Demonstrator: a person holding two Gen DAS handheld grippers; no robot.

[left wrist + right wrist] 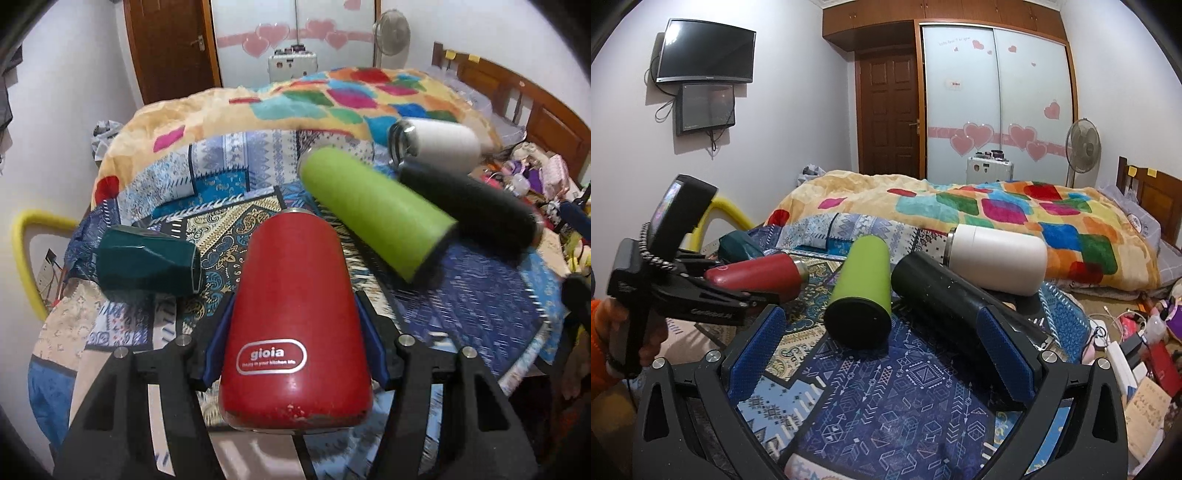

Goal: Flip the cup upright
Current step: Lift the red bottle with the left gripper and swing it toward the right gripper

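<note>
My left gripper [295,321] is shut on a red "gioia" cup [295,332], gripping its sides, with the narrow steel mouth pointing away from the camera. In the right wrist view the red cup [757,275] is held about level above the patterned cloth, in the left gripper [768,295]. My right gripper [882,354] is open and empty, low over the blue cloth. A green cup [376,218] [860,291], a black cup [469,206] [953,302], a white cup [439,144] [993,258] and a dark teal cup [147,260] [738,243] lie on their sides.
The cups lie on a patterned batik cloth [905,406] over a table. A bed with a colourful blanket [960,210] is behind. Clutter and cables [1126,332] lie at the right. A yellow frame [22,254] stands at the left.
</note>
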